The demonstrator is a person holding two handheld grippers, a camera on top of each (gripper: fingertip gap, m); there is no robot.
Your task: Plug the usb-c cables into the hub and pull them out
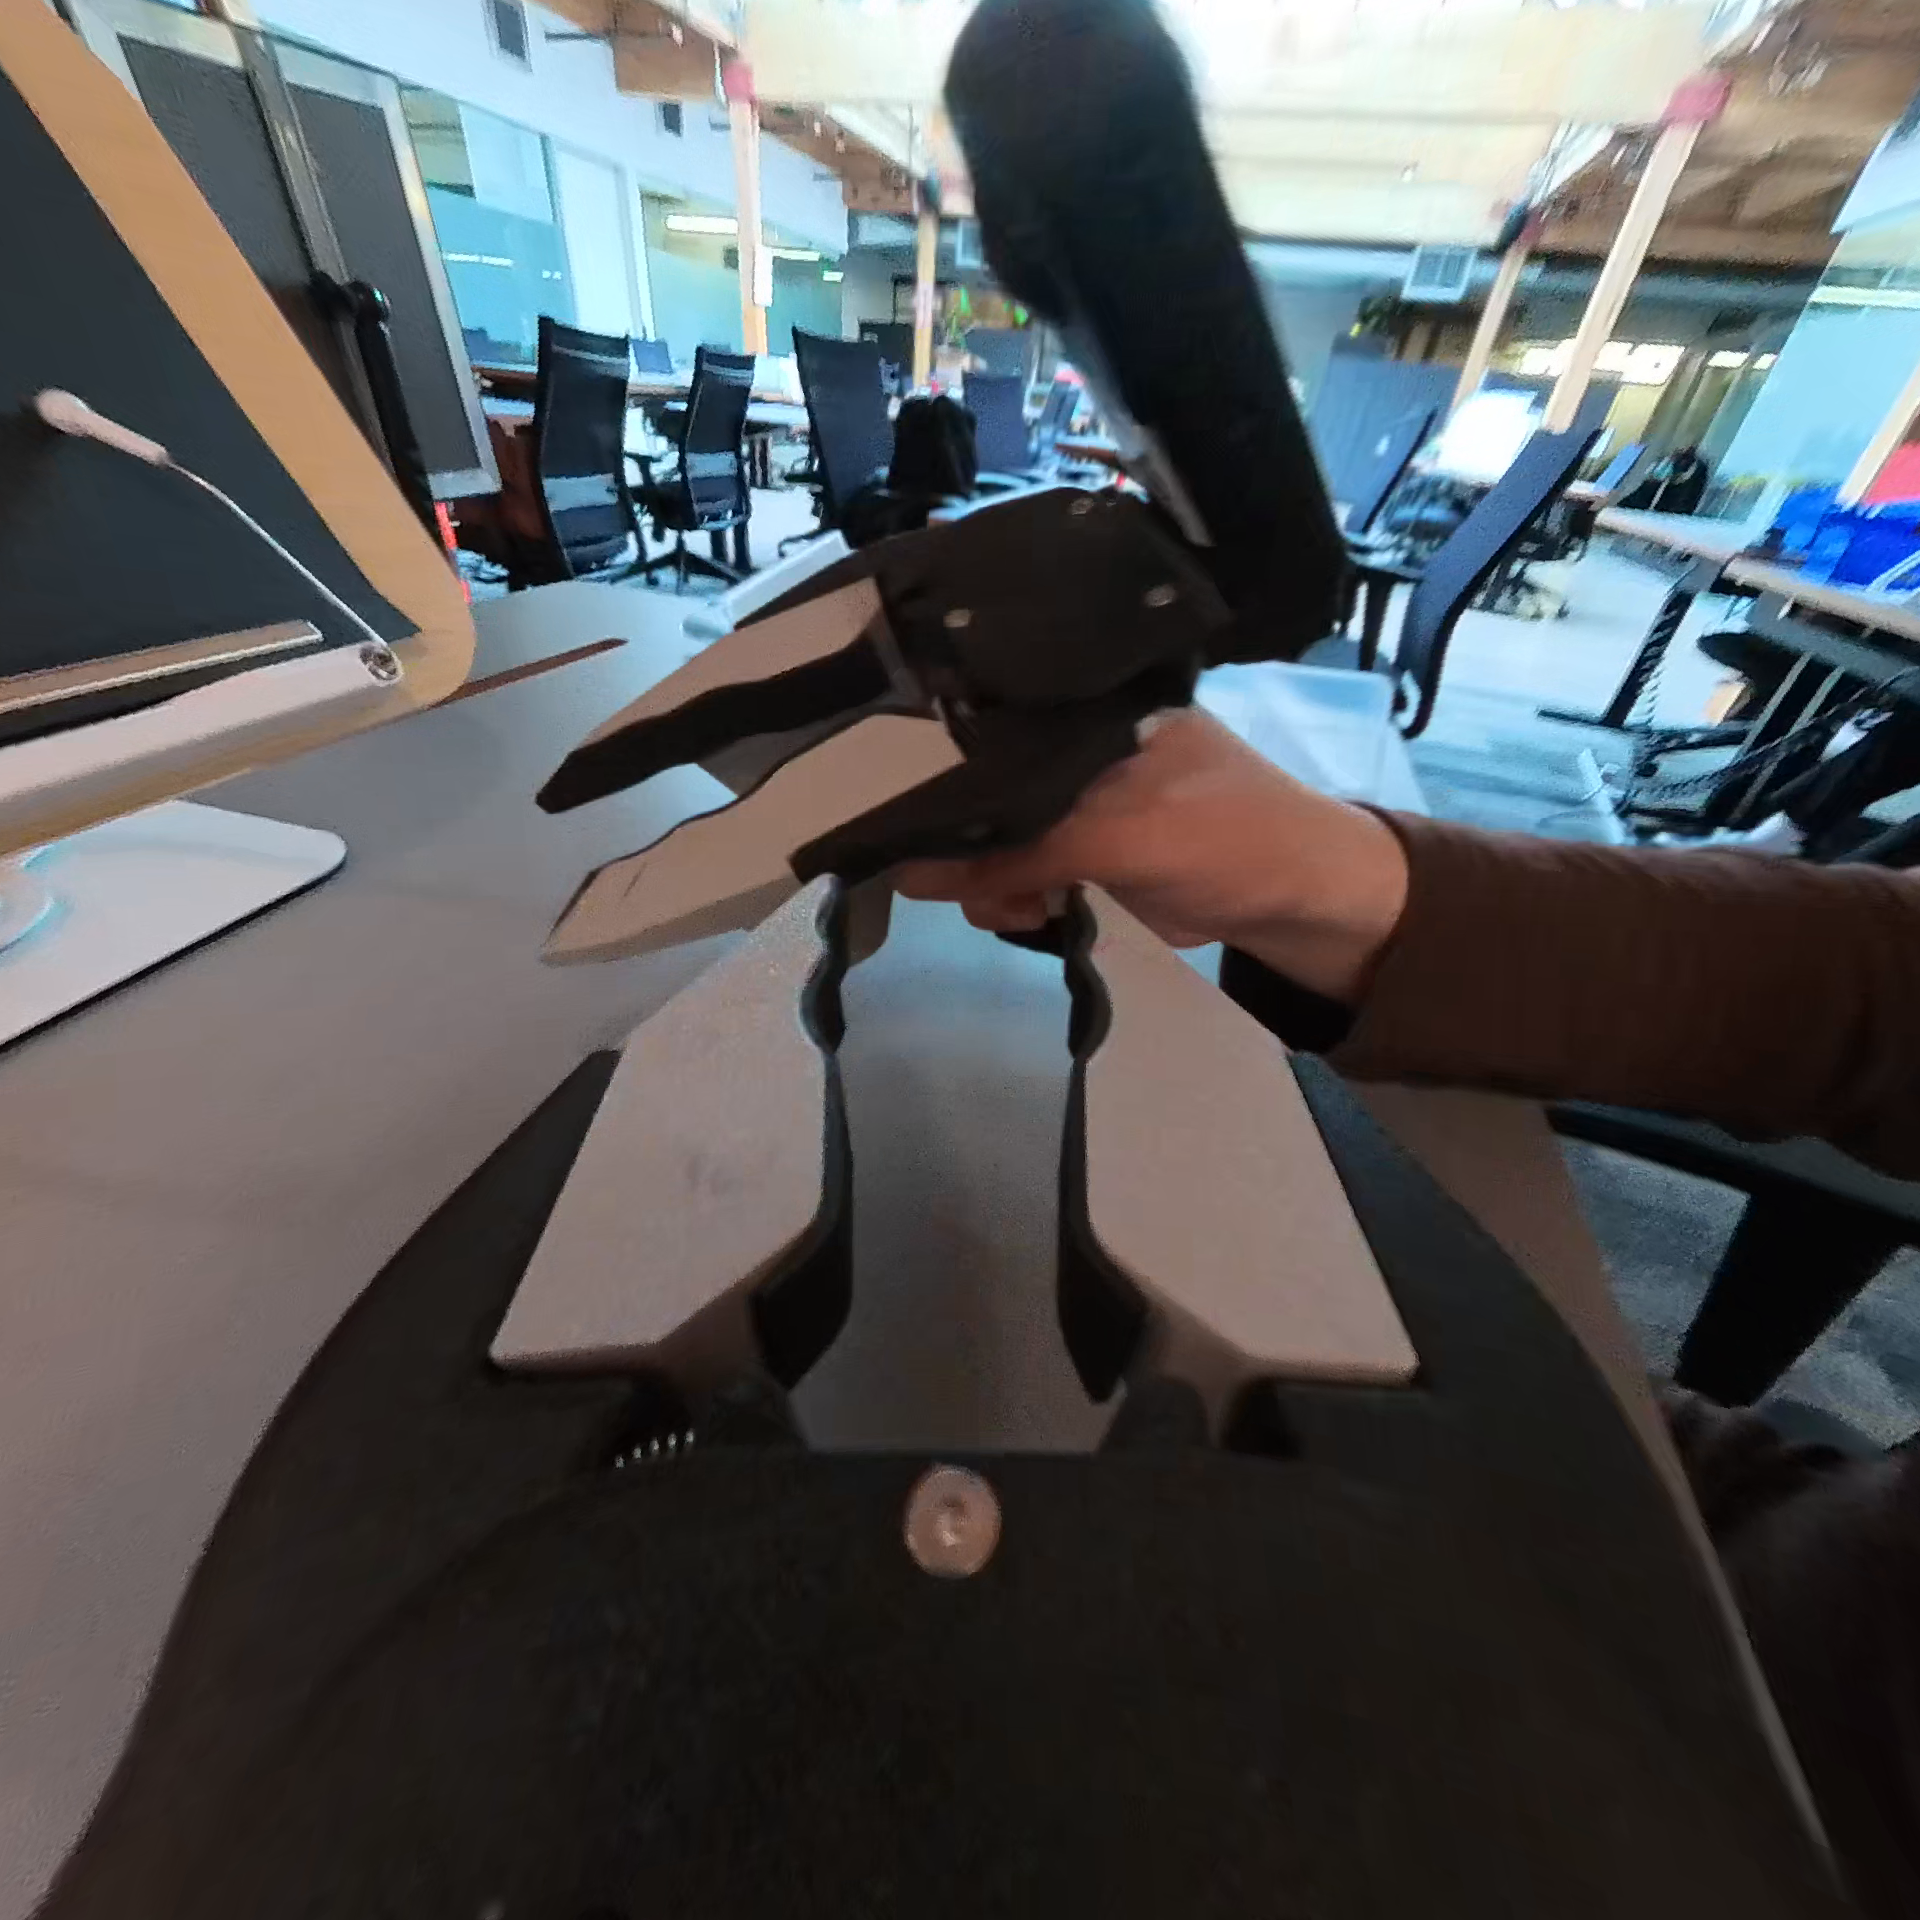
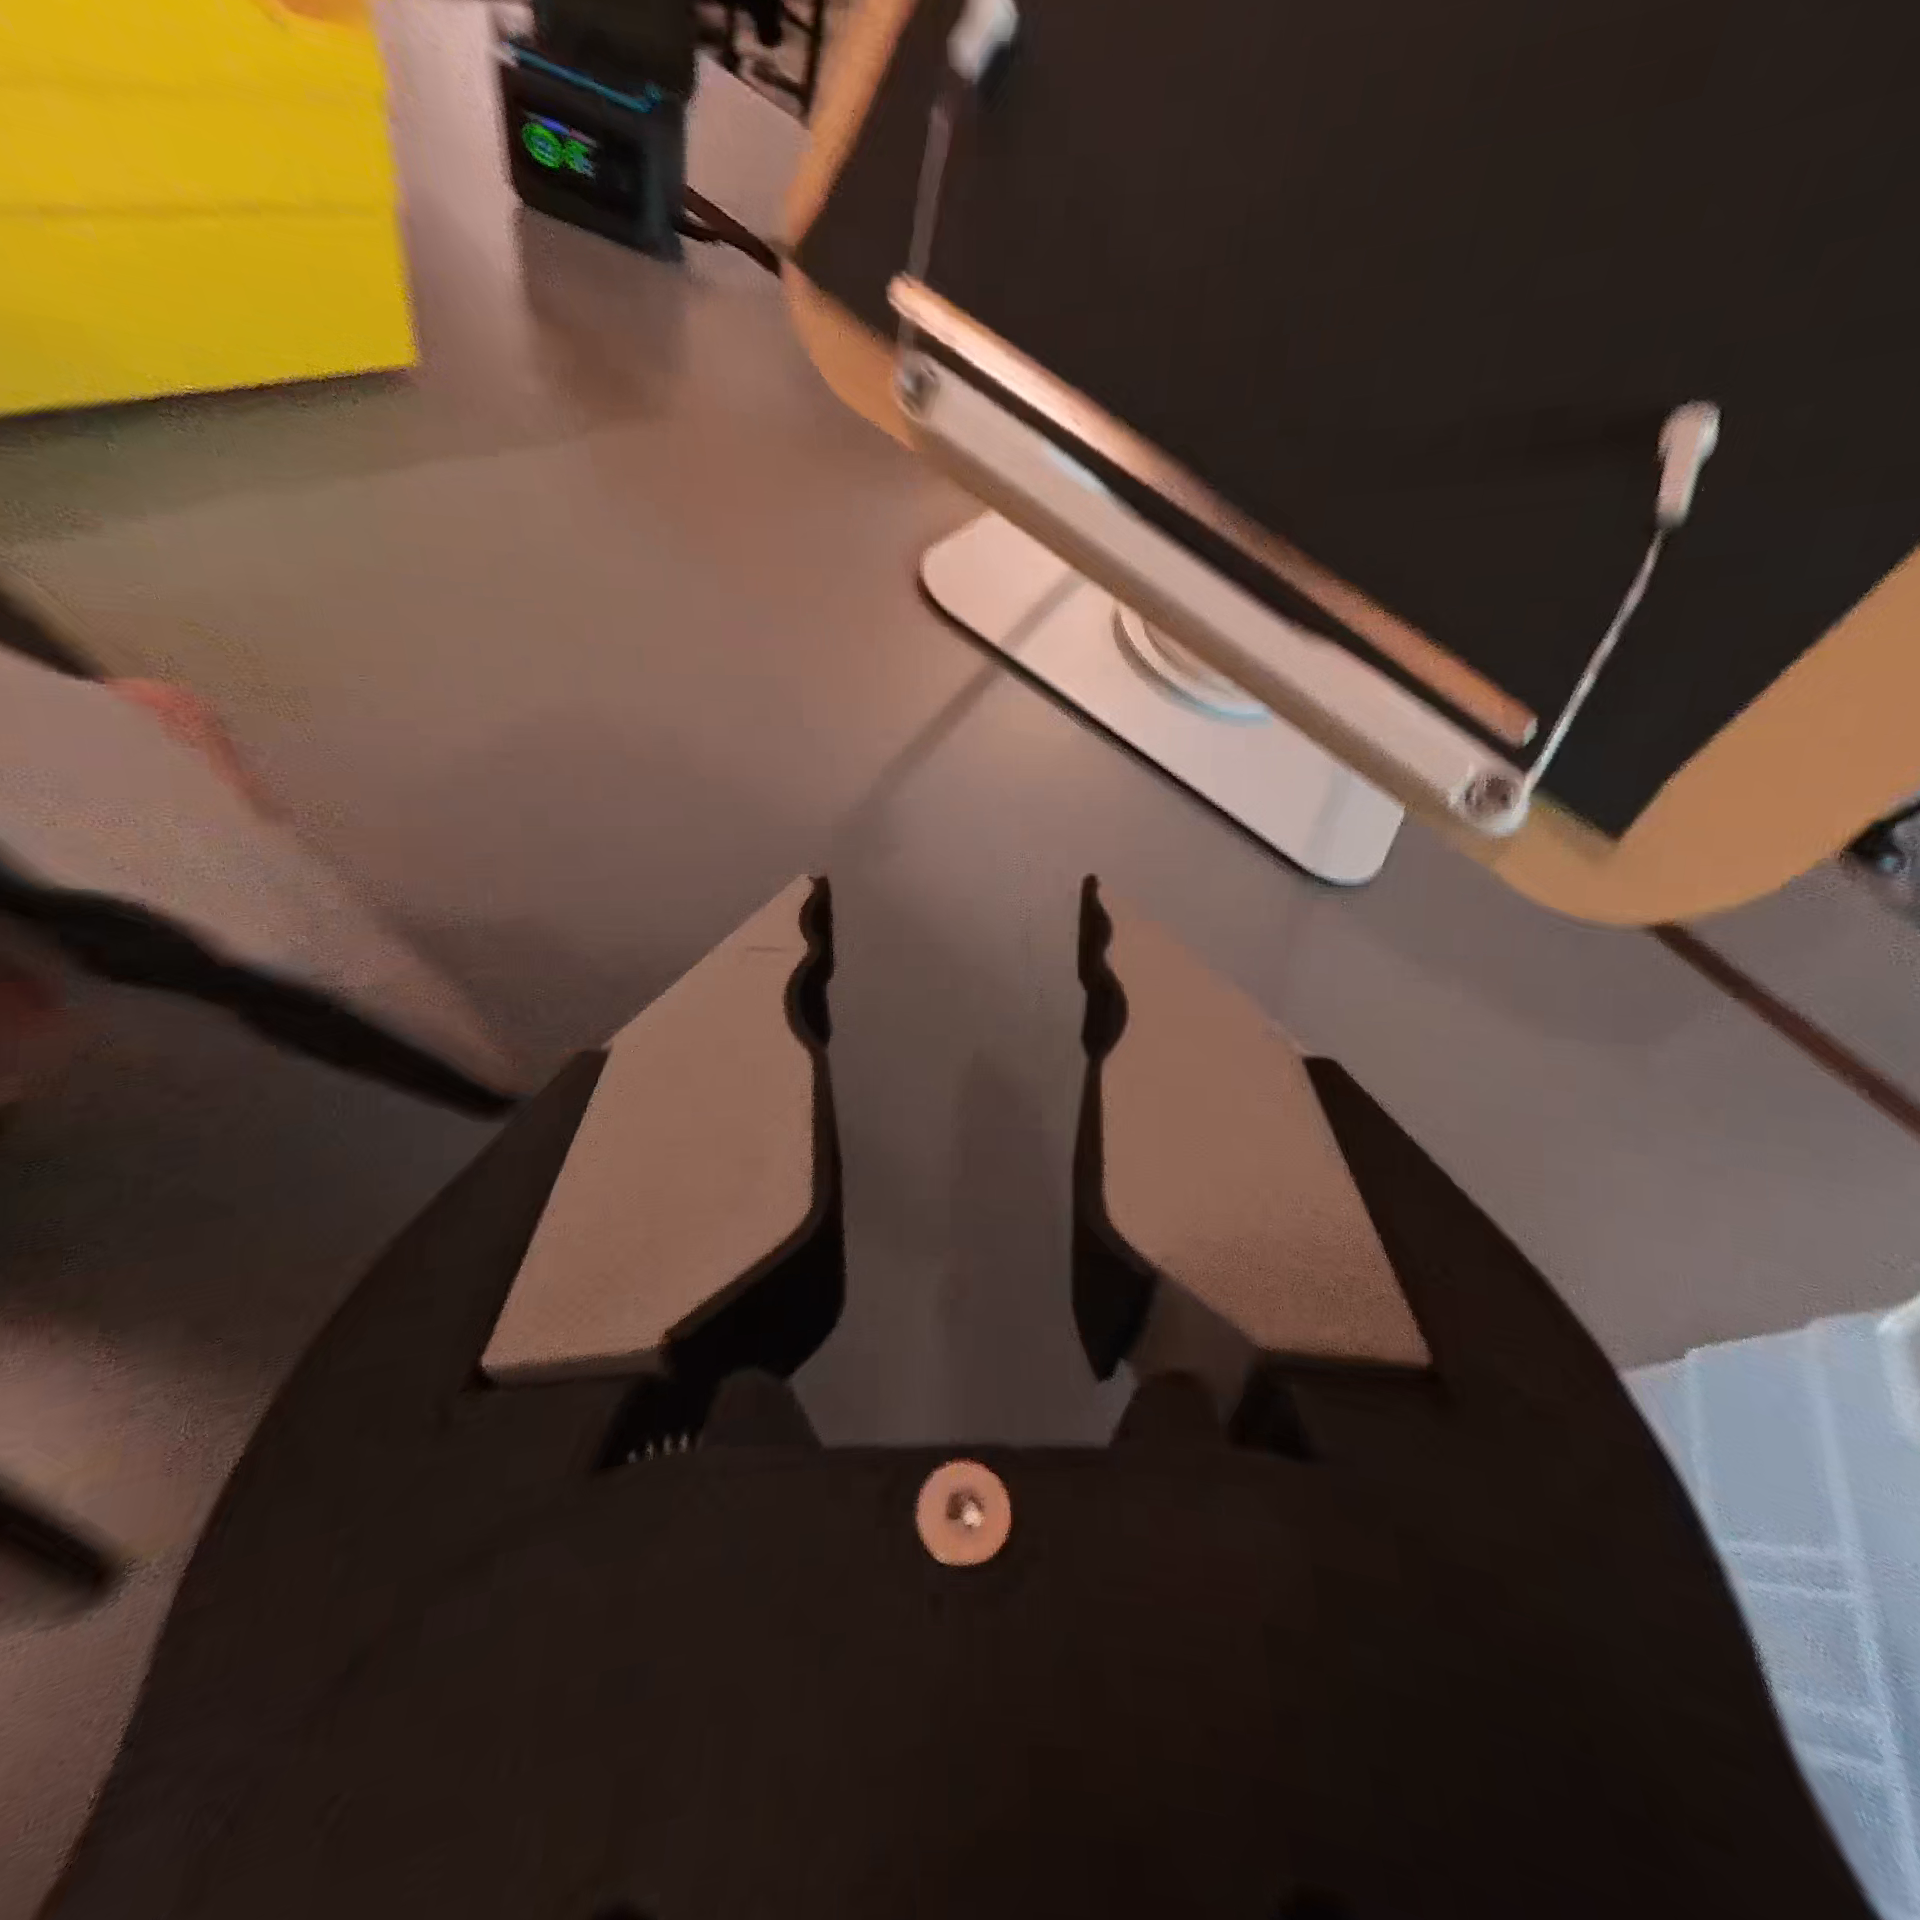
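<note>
A long silver hub (image 2: 1195,561) lies along the lower edge of a tilted black board with a tan rim (image 2: 1455,260); it also shows in the left wrist view (image 1: 156,649). A white usb-c plug (image 2: 1688,447) on a thin cable rests loose on the board, away from the hub, and shows in the left wrist view (image 1: 62,410). A second white plug (image 2: 982,31) lies near the board's far end. My left gripper (image 1: 956,925) is open and empty above the grey table. My right gripper (image 2: 954,894) is open and empty, short of the hub; in the left wrist view (image 1: 556,868) a hand holds it.
The board stands on a silver base plate (image 2: 1174,686). A yellow box (image 2: 187,197) and a small black device with a lit screen (image 2: 592,156) sit at the table's far side. A pale translucent bin (image 2: 1818,1558) is at the right. Office chairs (image 1: 707,468) stand beyond the table. Measured from the fingertips, the long silver hub (image 2: 1195,561) is 12 cm or so from the right gripper and 20 cm from the left.
</note>
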